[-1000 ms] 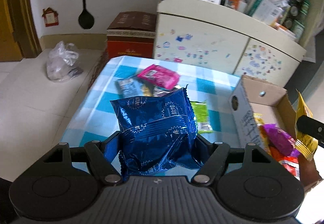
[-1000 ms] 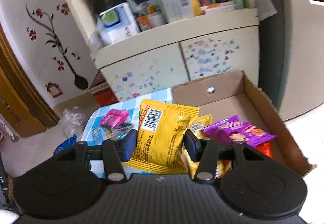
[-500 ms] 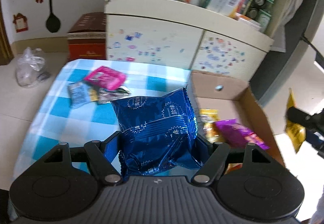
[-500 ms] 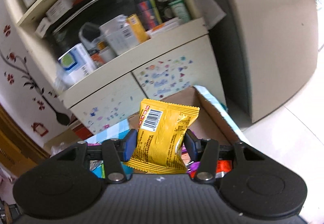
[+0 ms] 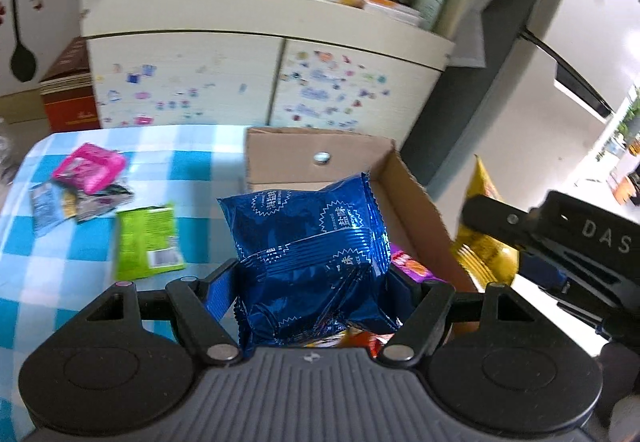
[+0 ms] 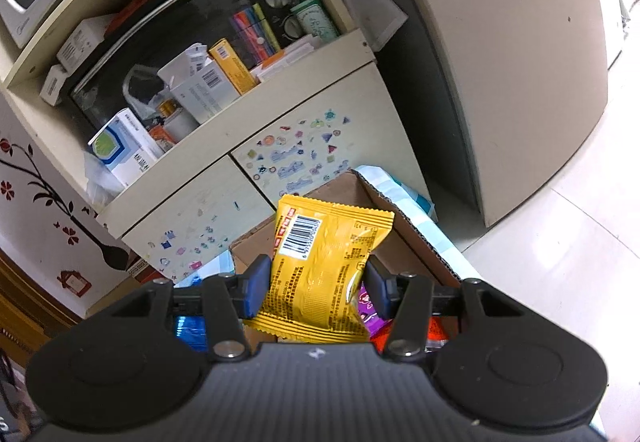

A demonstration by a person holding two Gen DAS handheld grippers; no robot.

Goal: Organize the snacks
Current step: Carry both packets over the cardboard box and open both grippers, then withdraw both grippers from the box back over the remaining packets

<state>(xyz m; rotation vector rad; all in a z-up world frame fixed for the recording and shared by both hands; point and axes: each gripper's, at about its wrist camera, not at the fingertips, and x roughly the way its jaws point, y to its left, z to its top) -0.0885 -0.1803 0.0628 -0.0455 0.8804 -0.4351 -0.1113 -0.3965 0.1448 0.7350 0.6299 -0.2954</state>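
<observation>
- My left hand-held gripper is clamped on a blue pack; both pads press its sides.
- Blue pack hangs upright over the near end of the box, not resting on anything.
- My right hand-held gripper is clamped on a yellow pack, barcode side facing the camera.
- In the left view the yellow pack sits just outside the box's right wall, above the floor.
- Box stands on the right part of the bench, with its checked blue cloth.
- Inside the box: a purple pack and a red one, partly hidden behind my grippers.
- Loose on the bench left of the box: green pack, pink pack, and a few small ones beside the pink; too blurred to name.
- Cabinet with stickered doors stands behind the bench.
</observation>
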